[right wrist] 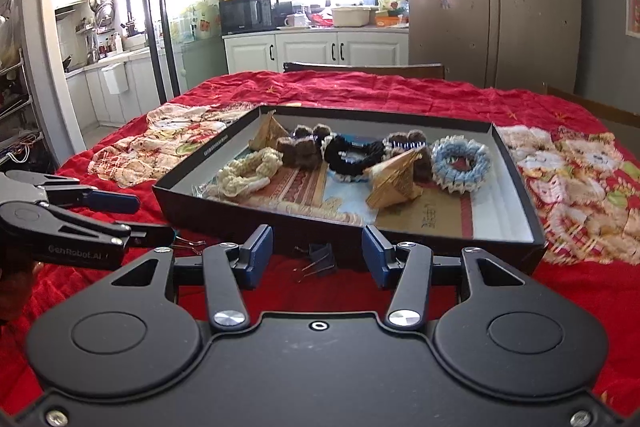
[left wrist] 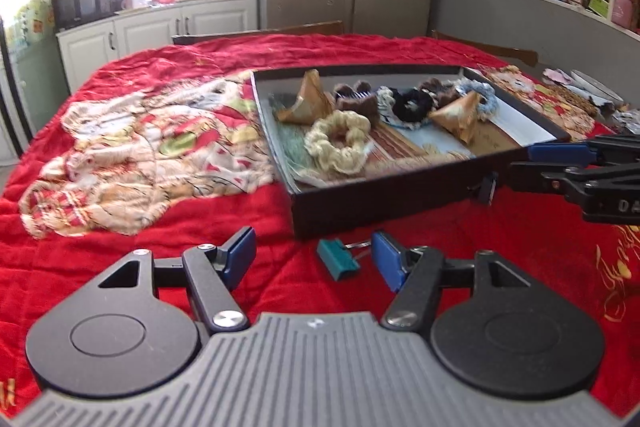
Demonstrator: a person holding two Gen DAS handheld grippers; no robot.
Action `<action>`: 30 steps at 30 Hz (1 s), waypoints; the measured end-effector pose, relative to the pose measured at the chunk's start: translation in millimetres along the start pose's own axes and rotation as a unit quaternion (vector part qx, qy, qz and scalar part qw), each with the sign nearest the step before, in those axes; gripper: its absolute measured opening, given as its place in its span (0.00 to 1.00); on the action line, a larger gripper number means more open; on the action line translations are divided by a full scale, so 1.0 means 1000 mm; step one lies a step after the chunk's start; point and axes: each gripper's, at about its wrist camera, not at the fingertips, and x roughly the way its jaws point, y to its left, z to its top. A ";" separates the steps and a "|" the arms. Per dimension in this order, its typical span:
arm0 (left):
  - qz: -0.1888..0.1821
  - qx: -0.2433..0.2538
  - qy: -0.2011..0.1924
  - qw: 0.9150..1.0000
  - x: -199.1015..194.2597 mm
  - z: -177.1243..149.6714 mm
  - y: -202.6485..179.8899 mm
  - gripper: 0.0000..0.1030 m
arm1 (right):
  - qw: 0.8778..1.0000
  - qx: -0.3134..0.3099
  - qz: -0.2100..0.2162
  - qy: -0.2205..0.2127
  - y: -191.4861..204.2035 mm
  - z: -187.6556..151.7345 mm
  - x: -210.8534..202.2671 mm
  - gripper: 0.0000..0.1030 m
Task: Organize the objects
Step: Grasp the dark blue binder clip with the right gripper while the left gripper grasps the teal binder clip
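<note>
A black tray (left wrist: 384,199) (right wrist: 248,223) on the red cloth holds a cream scrunchie (left wrist: 338,141) (right wrist: 250,171), a black scrunchie (right wrist: 354,153), a blue scrunchie (right wrist: 460,161), brown hair claws (left wrist: 356,99) and two gold pyramid pouches (right wrist: 394,181). A teal binder clip (left wrist: 336,259) lies on the cloth before the tray, just left of my left gripper's right finger. My left gripper (left wrist: 314,259) is open and empty. My right gripper (right wrist: 318,257) is open, with a dark binder clip (right wrist: 318,257) on the cloth between its fingers. A further clip (right wrist: 188,245) lies to its left.
The red patterned cloth (left wrist: 160,219) covers the whole table. Small items and a plate (left wrist: 592,91) sit at the far right. Wooden chair backs (right wrist: 364,69) stand behind the table. Each gripper shows in the other's view: the left one (right wrist: 120,211), the right one (left wrist: 520,167).
</note>
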 end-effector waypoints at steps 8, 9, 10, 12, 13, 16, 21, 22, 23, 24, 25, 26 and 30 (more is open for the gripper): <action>-0.023 0.003 0.008 1.000 0.011 -0.004 0.001 0.69 | 1.000 -0.009 -0.006 0.020 0.005 -0.007 0.020 0.46; -0.025 0.002 0.009 1.000 0.011 -0.004 0.001 0.68 | 1.000 -0.011 -0.008 0.021 0.006 -0.007 0.021 0.46; -0.027 0.003 0.009 1.000 0.012 -0.005 0.002 0.68 | 1.000 -0.013 -0.010 0.021 0.006 -0.007 0.022 0.46; -0.031 0.006 0.008 0.999 0.012 -0.005 0.001 0.67 | 1.000 -0.017 -0.012 0.022 0.007 -0.007 0.025 0.46; -0.032 0.006 0.008 0.999 0.012 -0.005 0.001 0.66 | 1.000 -0.017 -0.009 0.024 0.008 -0.007 0.026 0.46; -0.033 0.008 0.008 0.999 0.013 -0.006 0.000 0.64 | 0.999 -0.026 -0.010 0.028 0.011 -0.008 0.028 0.46; -0.032 0.004 0.006 0.999 0.013 -0.006 0.000 0.54 | 0.999 -0.019 -0.006 0.036 0.013 -0.007 0.031 0.39; -0.032 0.004 0.006 0.999 0.013 -0.006 0.000 0.52 | 0.999 -0.016 -0.007 0.037 0.013 -0.006 0.032 0.38; -0.032 0.003 0.005 0.999 0.013 -0.006 -0.001 0.50 | 0.999 -0.013 -0.007 0.037 0.013 -0.006 0.032 0.36; -0.033 0.003 0.006 0.999 0.013 -0.006 -0.001 0.46 | 0.999 -0.010 -0.007 0.038 0.014 -0.006 0.033 0.35; -0.035 0.002 0.006 0.999 0.013 -0.006 -0.001 0.42 | 0.999 -0.010 -0.008 0.040 0.015 -0.006 0.034 0.34; -0.037 0.002 0.006 0.999 0.013 -0.006 -0.002 0.42 | 0.999 -0.010 -0.009 0.040 0.015 -0.007 0.034 0.33; -0.033 0.007 0.004 0.999 0.013 -0.007 -0.005 0.34 | 0.999 -0.013 -0.016 0.041 0.016 -0.007 0.036 0.24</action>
